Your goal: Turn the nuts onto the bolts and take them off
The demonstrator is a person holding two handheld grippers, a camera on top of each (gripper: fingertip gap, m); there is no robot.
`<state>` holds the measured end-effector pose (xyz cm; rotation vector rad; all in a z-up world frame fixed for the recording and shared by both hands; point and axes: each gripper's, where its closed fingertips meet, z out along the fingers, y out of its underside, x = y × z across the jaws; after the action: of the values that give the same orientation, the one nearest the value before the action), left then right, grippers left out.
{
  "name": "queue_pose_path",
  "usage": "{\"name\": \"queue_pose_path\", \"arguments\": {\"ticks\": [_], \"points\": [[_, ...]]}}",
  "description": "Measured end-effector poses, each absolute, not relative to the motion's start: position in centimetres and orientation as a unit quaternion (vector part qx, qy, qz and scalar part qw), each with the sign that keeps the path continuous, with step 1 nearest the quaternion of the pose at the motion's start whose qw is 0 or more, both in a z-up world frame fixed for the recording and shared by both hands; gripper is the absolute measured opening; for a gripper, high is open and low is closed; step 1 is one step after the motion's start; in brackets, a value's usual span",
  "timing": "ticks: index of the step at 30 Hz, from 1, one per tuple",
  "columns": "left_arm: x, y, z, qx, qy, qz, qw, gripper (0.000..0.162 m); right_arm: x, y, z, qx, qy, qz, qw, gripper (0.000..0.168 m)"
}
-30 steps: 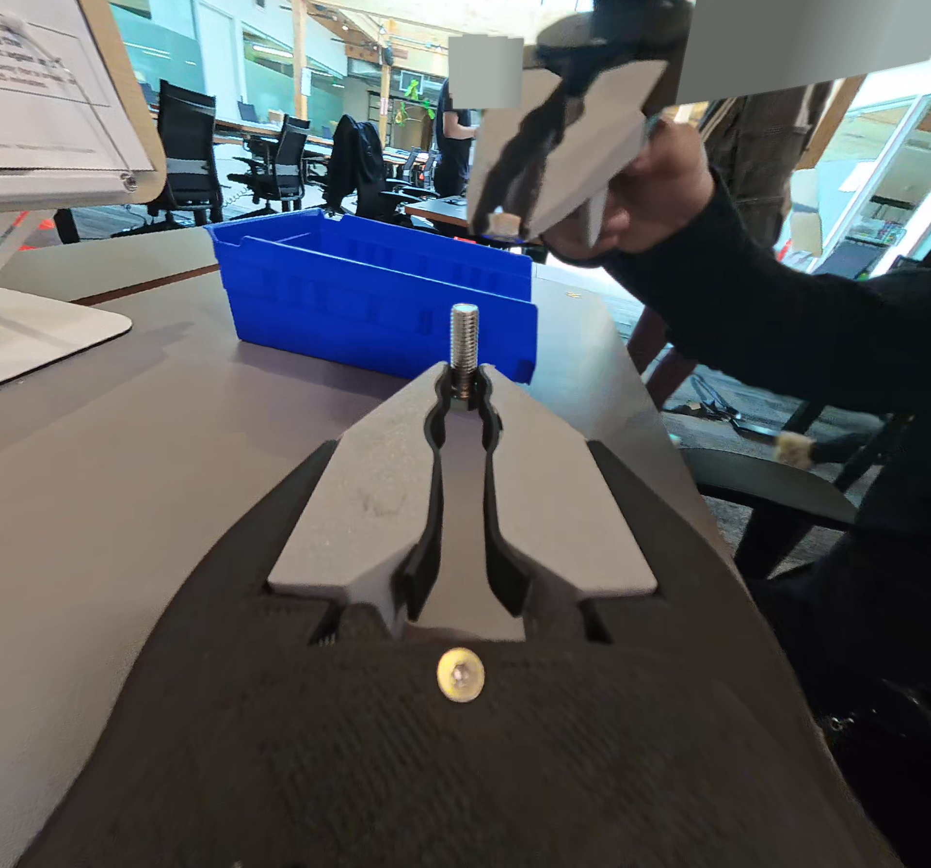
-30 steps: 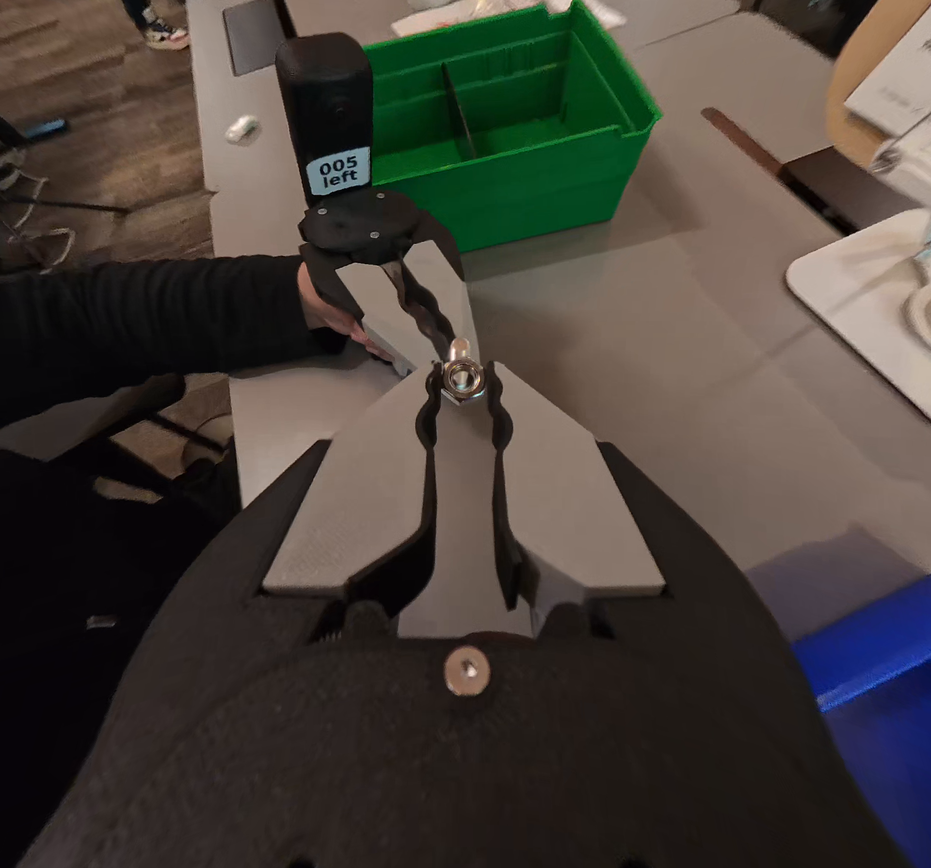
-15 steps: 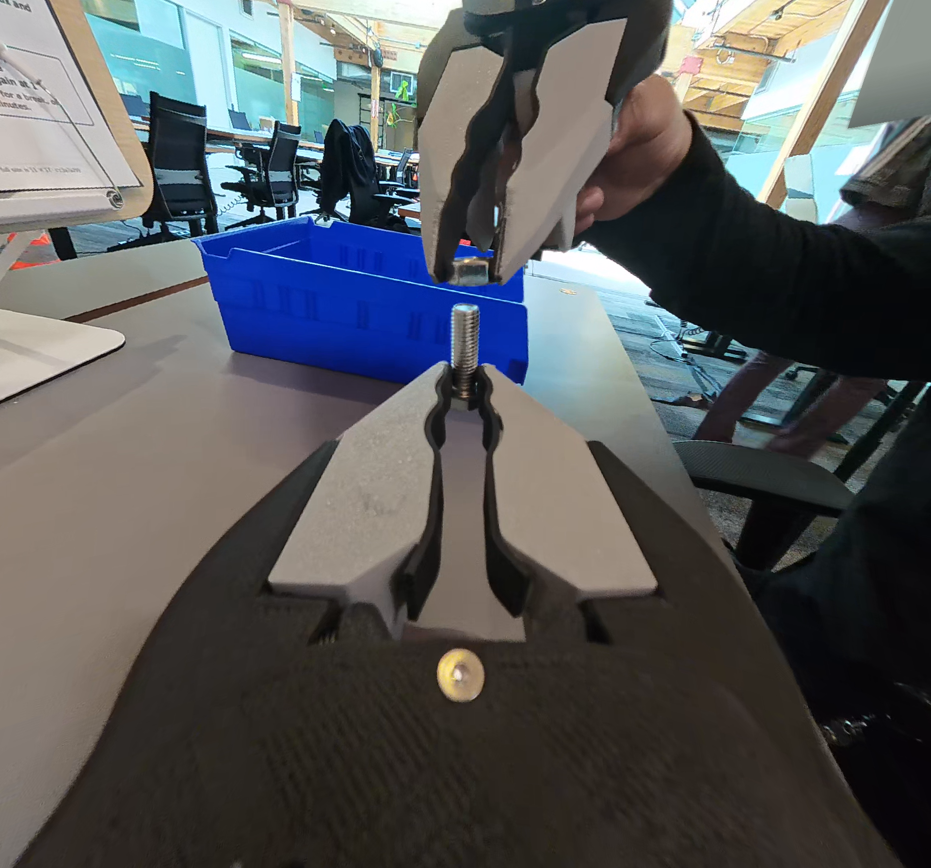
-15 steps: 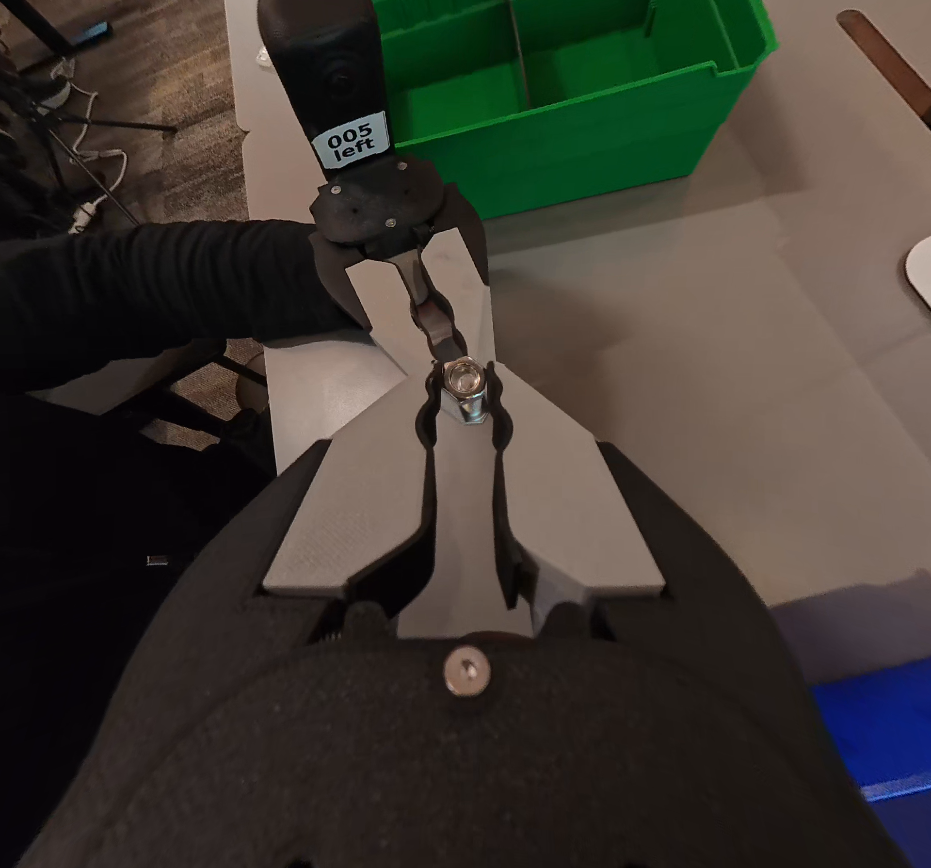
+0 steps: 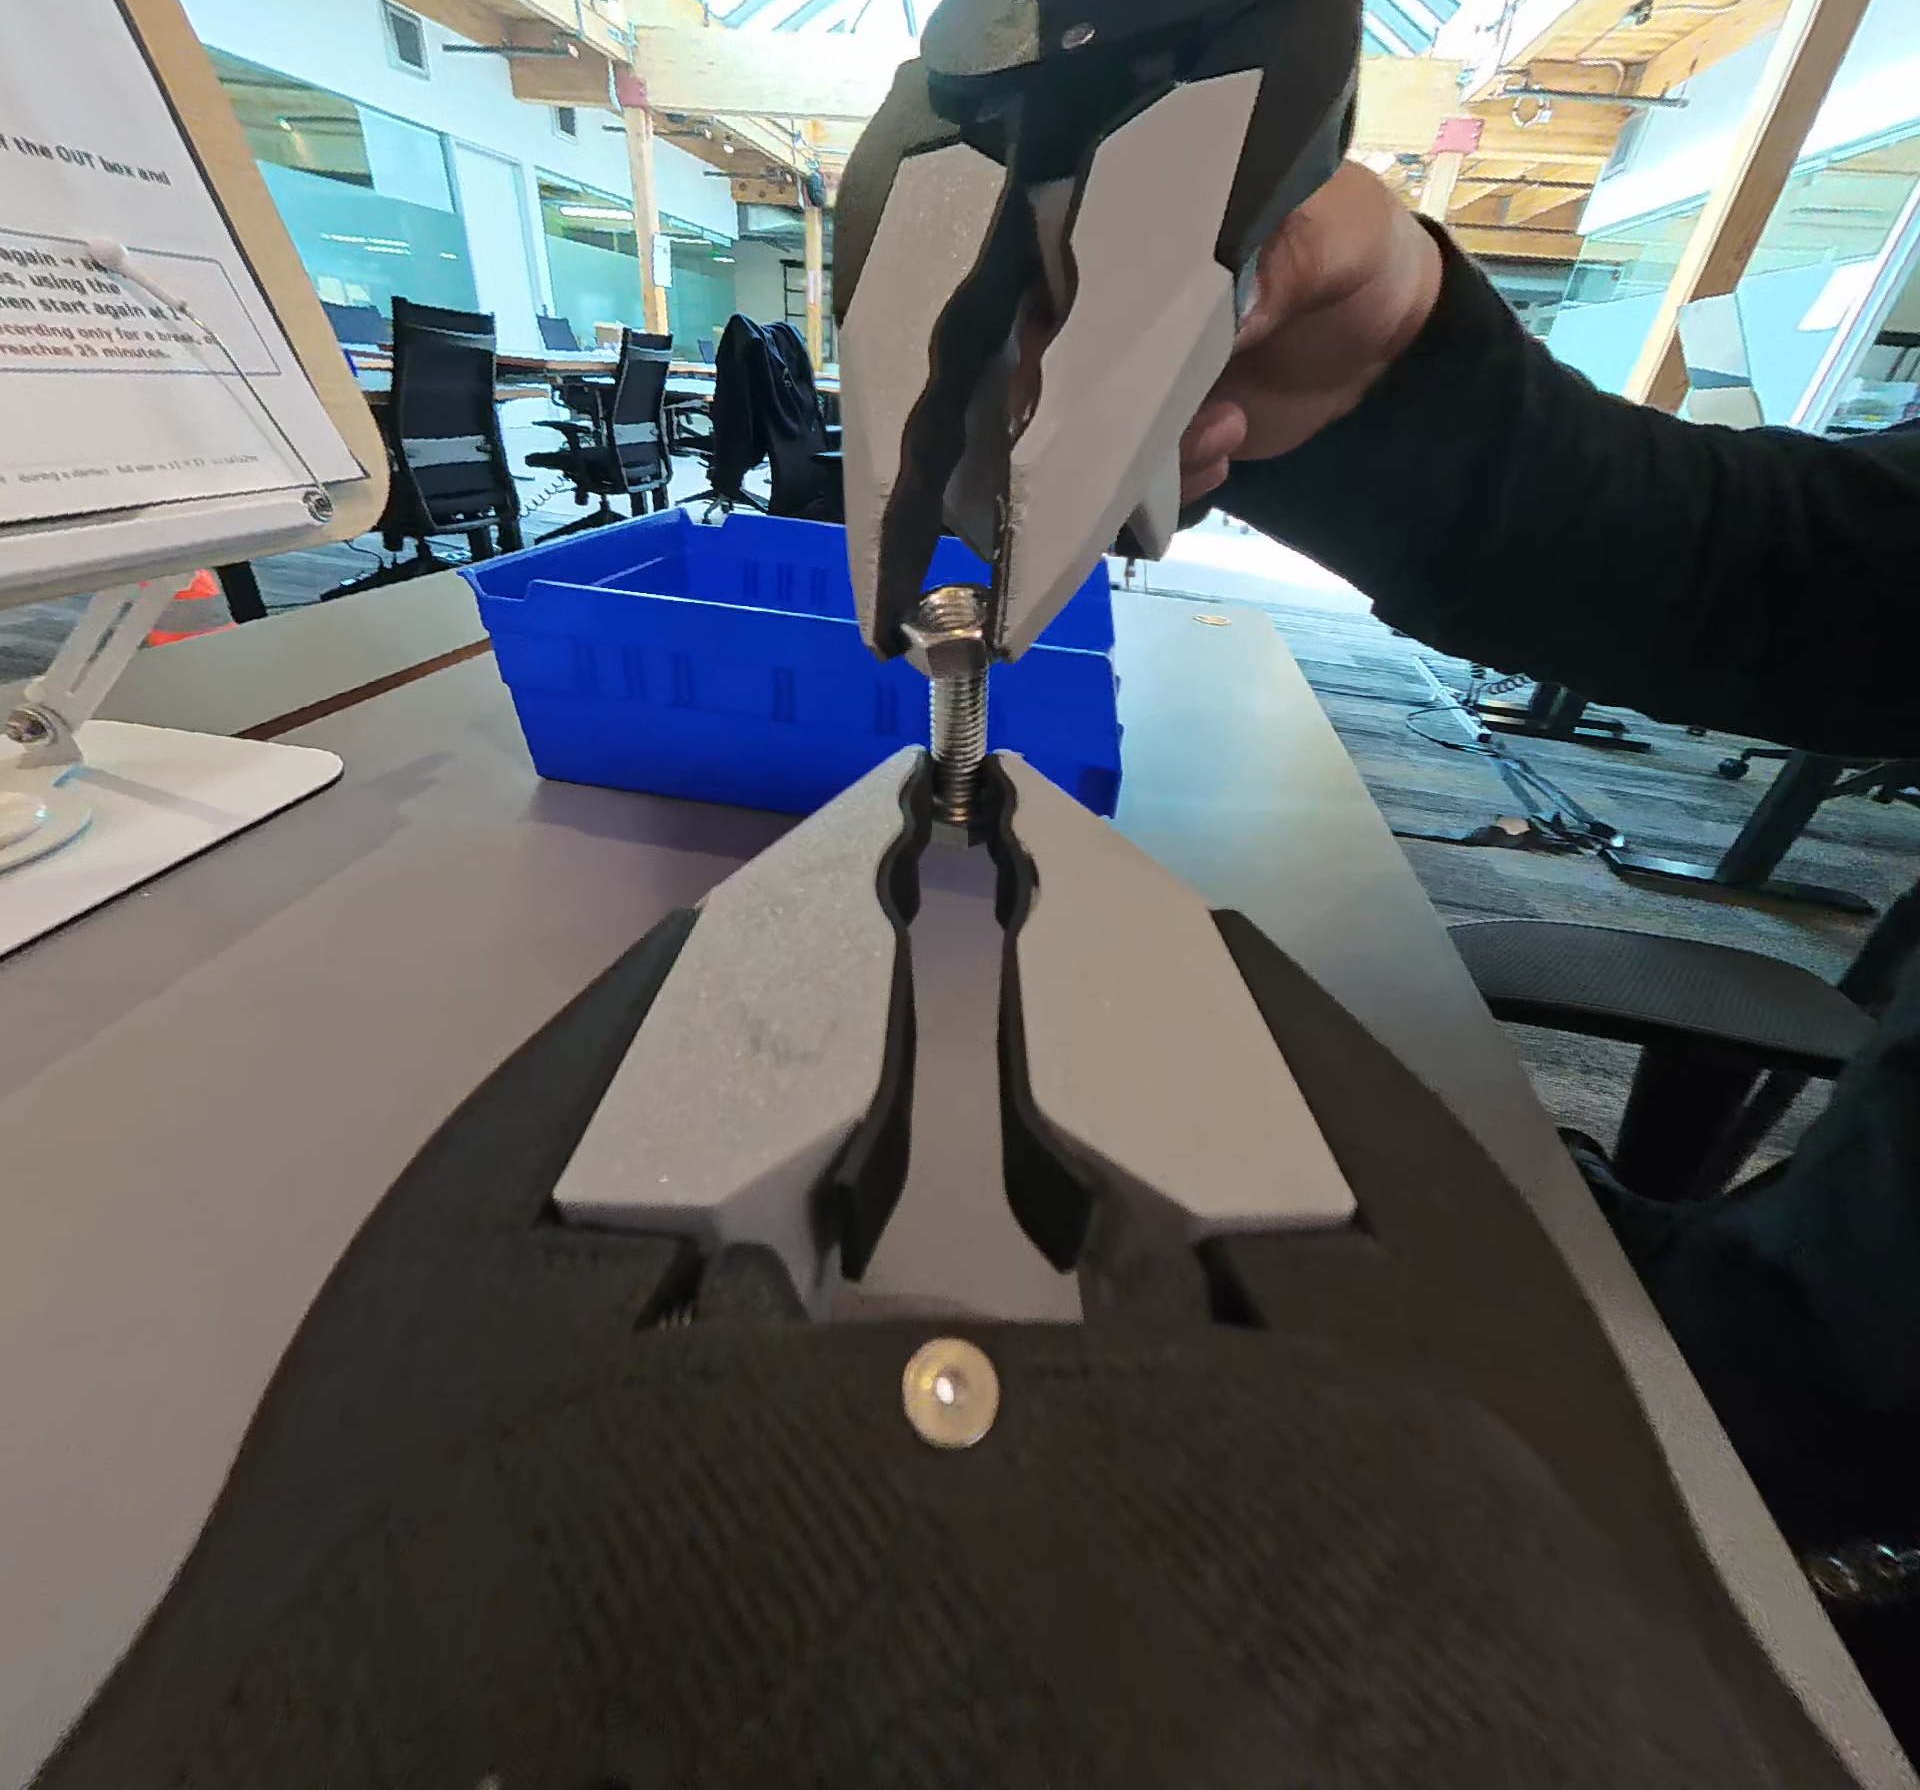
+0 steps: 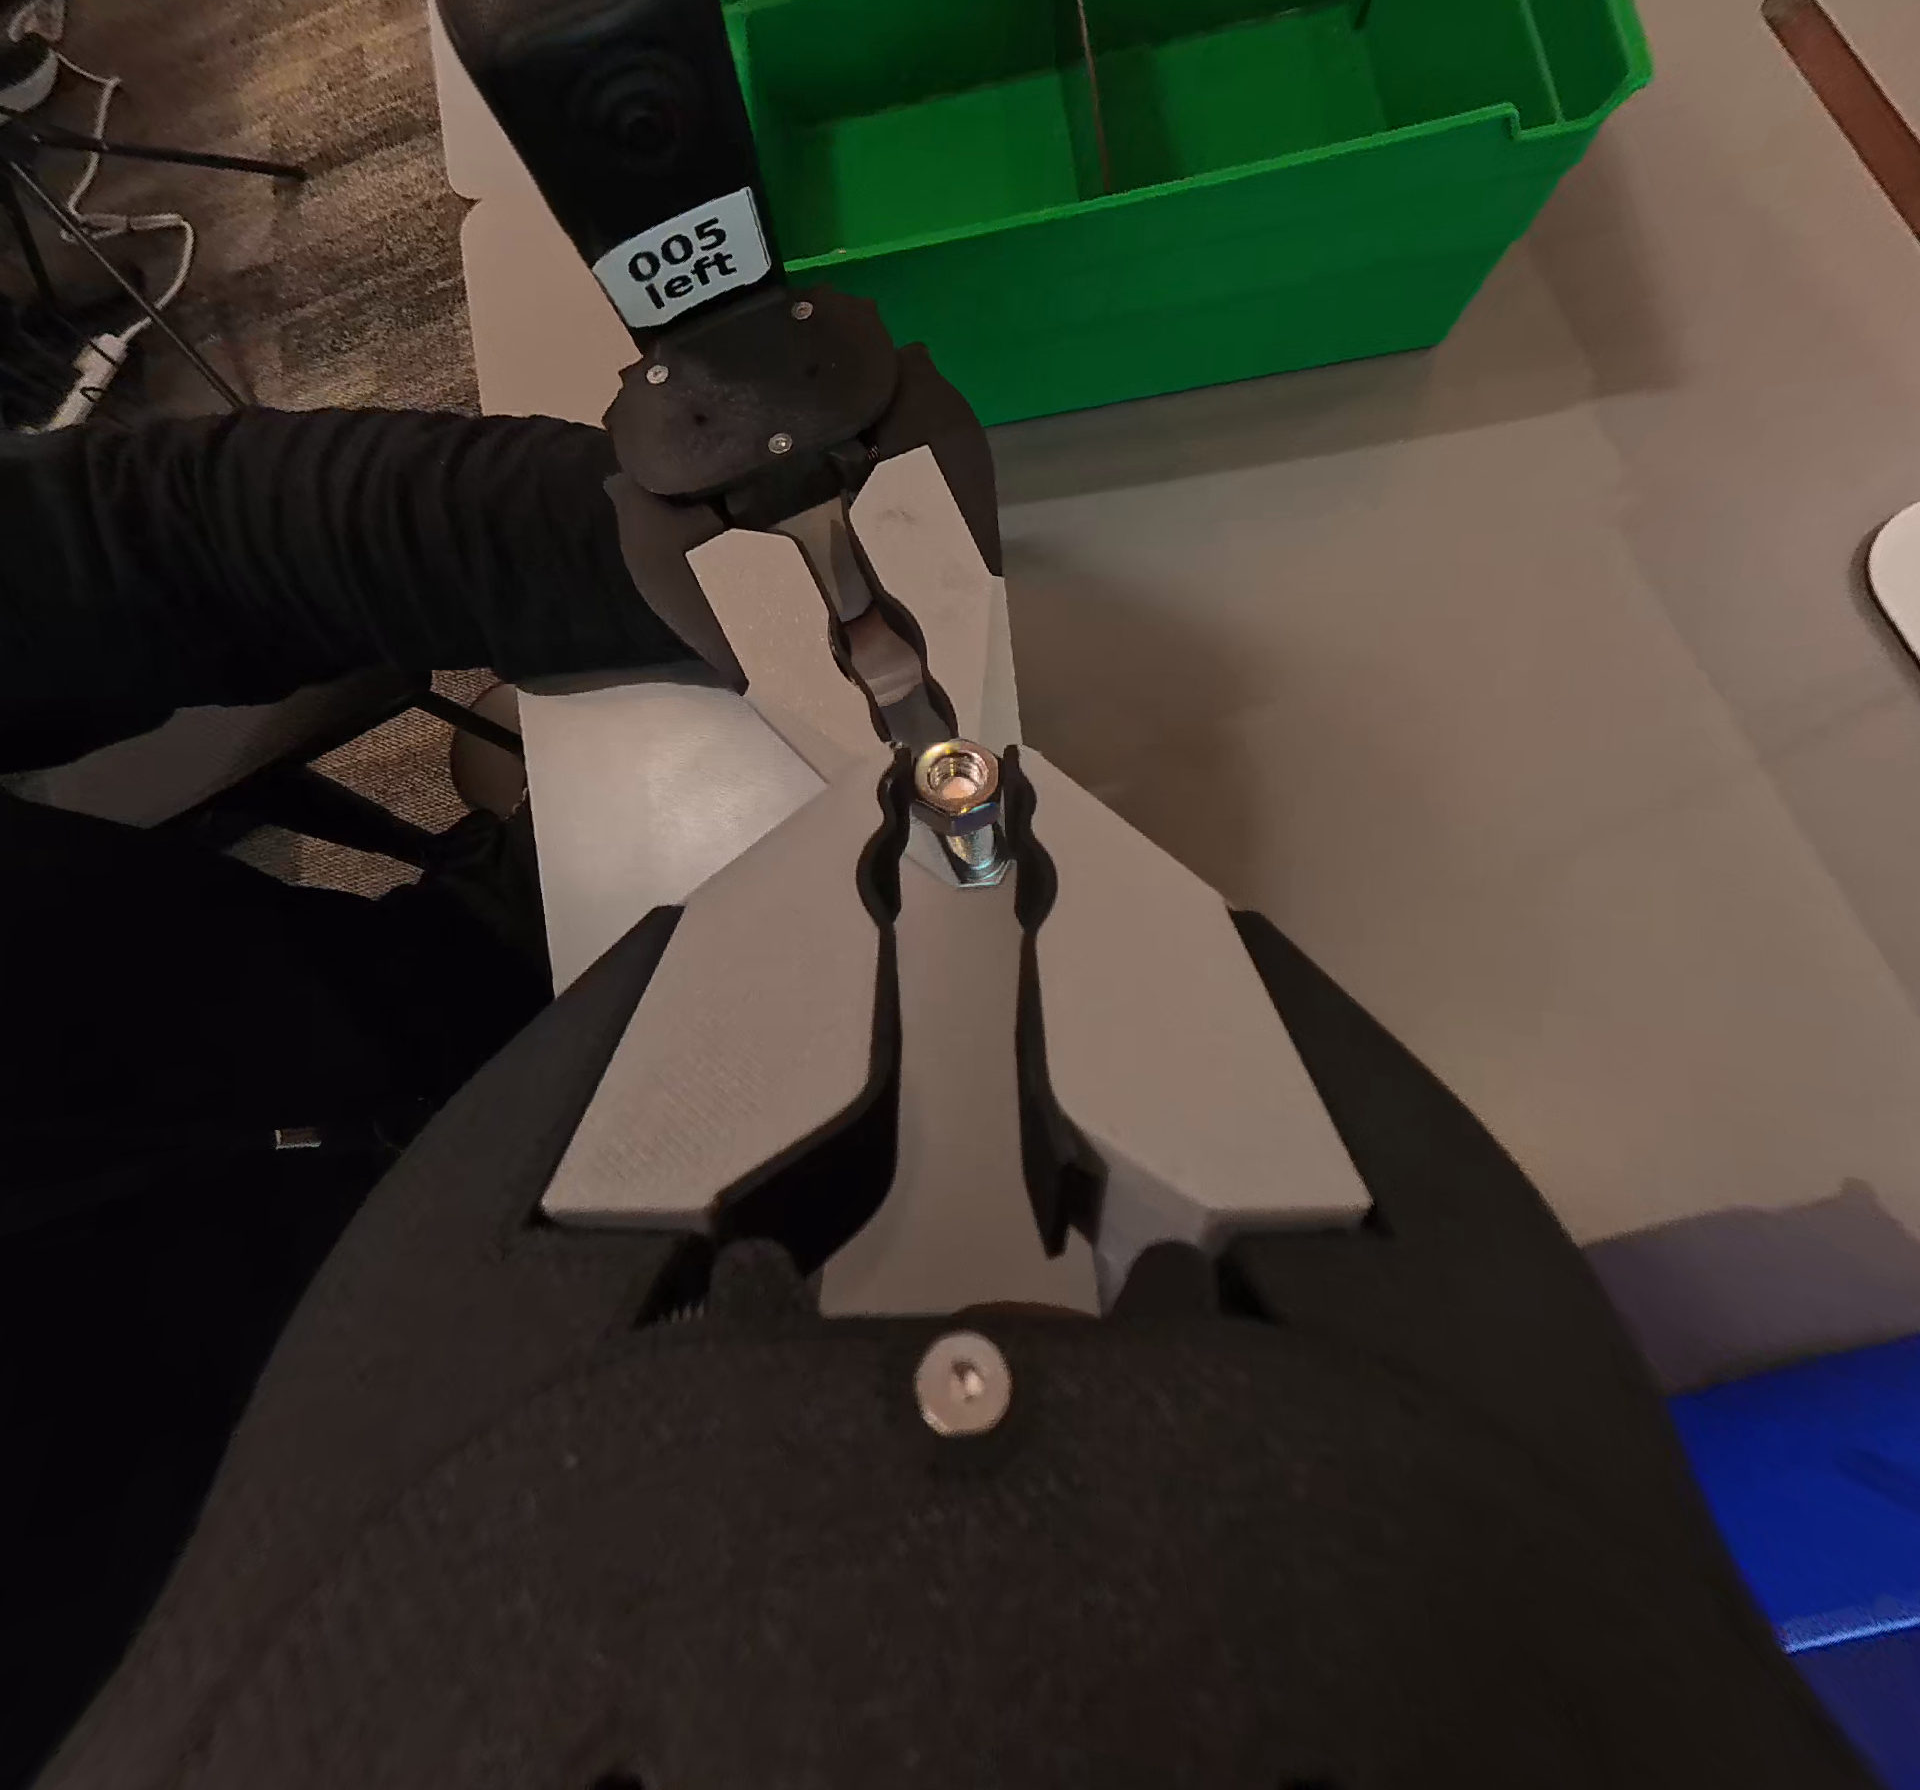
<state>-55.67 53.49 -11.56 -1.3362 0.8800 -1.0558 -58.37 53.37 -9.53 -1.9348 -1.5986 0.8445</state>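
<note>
My left gripper [image 5: 956, 795] is shut on a silver threaded bolt [image 5: 956, 732] and holds it upright, head down on the grey table [image 5: 312, 961]. My right gripper [image 5: 948, 644] comes down from above, shut on a silver hex nut [image 5: 948, 620] that sits on the top end of the bolt. In the right wrist view the right gripper [image 6: 954, 790] holds the nut [image 6: 954, 784] from above, the bolt [image 6: 971, 852] shows below it, and the left gripper [image 6: 920, 738] reaches in from the upper left.
A blue bin [image 5: 727, 680] stands just behind the bolt; its corner [image 6: 1818, 1512] shows at lower right. A green divided bin [image 6: 1195, 182] stands on the table beyond the left gripper. A white stand with a printed sheet [image 5: 125, 390] is at left. Office chairs stand behind. My two grippers' fingertips are within a few centimetres of each other.
My right gripper has come down from above and behind with the nut and set it on the bolt's top. The left gripper and bolt have stayed put.
</note>
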Motion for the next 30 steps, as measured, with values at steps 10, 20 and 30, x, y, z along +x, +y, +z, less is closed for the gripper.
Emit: {"name": "queue_pose_path", "arguments": {"ticks": [10, 20, 30], "points": [[-56.2, 53.5, -10.7, -0.563, 0.354, -0.475, 0.576, 0.006, -58.8, 53.5, -8.6, -0.689, -0.586, 0.314, 0.288, 0.014], [-56.2, 53.4, -10.3, -0.558, 0.352, -0.475, 0.583, 0.007, -59.0, 53.4, -8.1, -0.669, -0.561, 0.36, 0.33, 0.014], [-56.2, 53.5, -10.5, -0.56, 0.356, -0.46, 0.59, 0.006, -58.9, 53.5, -8.1, -0.666, -0.548, 0.375, 0.34, 0.014]]}}
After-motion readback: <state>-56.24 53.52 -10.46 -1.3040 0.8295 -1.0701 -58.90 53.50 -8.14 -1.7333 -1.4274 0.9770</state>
